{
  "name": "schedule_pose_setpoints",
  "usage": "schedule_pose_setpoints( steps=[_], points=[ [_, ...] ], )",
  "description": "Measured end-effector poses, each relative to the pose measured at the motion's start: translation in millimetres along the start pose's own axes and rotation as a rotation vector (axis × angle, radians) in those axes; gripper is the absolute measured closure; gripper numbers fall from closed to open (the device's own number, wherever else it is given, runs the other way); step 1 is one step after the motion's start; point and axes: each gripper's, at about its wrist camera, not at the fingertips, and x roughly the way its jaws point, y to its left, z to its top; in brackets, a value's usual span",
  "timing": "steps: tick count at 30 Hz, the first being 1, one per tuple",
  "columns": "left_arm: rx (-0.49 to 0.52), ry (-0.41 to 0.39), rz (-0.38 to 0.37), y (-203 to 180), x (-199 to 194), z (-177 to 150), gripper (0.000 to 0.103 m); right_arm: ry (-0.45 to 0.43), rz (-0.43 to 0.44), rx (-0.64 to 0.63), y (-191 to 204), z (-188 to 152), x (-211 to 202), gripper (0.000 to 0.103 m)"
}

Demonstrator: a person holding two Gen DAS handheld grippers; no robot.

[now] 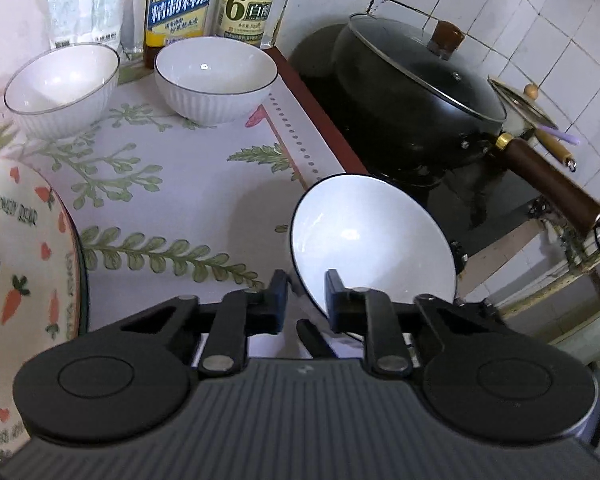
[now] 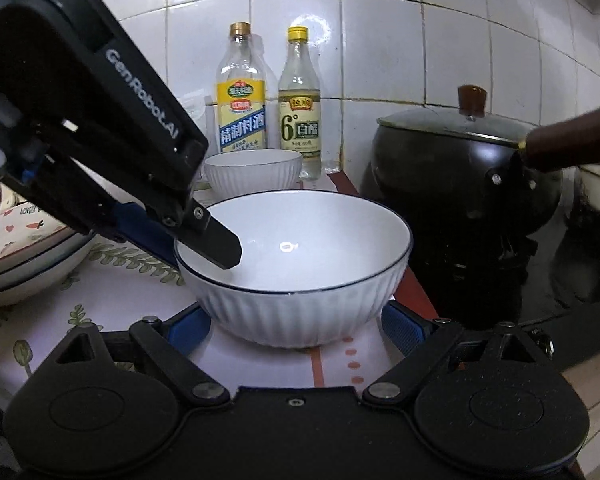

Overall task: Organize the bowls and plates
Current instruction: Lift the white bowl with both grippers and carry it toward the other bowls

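White tiled walls (image 2: 380, 60) are reflecting light behind a counter wearing a leaf-print cloth (image 1: 172, 200); a dark stove (image 1: 440, 200) is sitting beside it.

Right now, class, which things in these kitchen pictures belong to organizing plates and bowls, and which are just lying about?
Belong to the job:
held bowl
left bowl
middle bowl
carrot plate
left gripper

Lying about:
cooking wine bottle
vinegar bottle
black wok
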Motion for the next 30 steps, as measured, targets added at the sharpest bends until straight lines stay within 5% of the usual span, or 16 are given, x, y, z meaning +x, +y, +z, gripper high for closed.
schedule_pose_setpoints(
  steps=[20, 30],
  points=[
    [-0.07, -0.048, 0.102, 40, -52, -6, 0.086, 0.003, 0.139, -0.104, 45, 30, 0, 0.009],
    [-0.08, -0.015, 0.147, 53, -41, -4, 0.086, 0.055, 0.216, -0.133, 49, 29, 21, 0.009]
  ],
)
